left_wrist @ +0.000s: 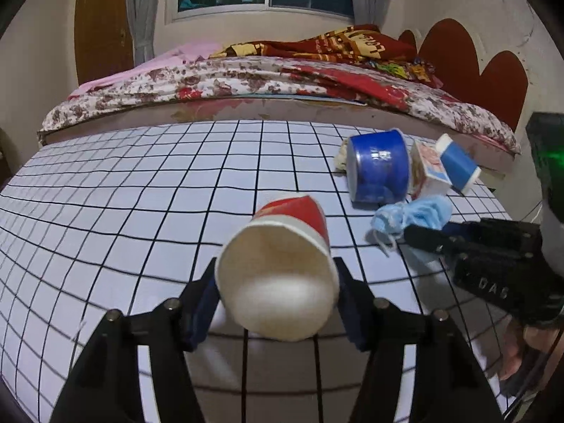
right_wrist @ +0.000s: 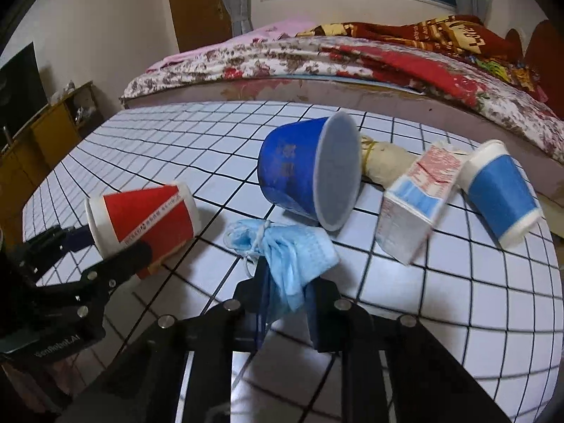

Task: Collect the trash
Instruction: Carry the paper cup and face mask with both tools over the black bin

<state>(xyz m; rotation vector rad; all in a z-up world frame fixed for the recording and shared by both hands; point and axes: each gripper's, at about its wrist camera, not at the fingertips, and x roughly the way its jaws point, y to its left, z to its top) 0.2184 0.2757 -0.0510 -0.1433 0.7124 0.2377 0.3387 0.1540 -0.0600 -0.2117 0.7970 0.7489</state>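
Looking along my left tongs (left_wrist: 276, 303), I find them clamped on the red-and-white paper cup (left_wrist: 282, 264), one finger on each flank near the rim. The cup's long axis runs straight ahead, mouth toward the camera, base pointing away over the white grid-lined desk (left_wrist: 123, 194). The remaining litter lies ahead and to the right: a blue plastic bowl (left_wrist: 379, 167) on its side, a red-and-white carton (left_wrist: 428, 172), a blue-and-white paper cup (left_wrist: 458, 164).

From the right wrist, my right tongs (right_wrist: 285, 303) pinch the crumpled light-blue face mask (right_wrist: 292, 253), which rises from between the fingers and flops forward, its ear loops toward the left. The bowl lies just beyond it, with carton and blue cup farther right. I judge the right tongs nearer that cluster; both are loaded.
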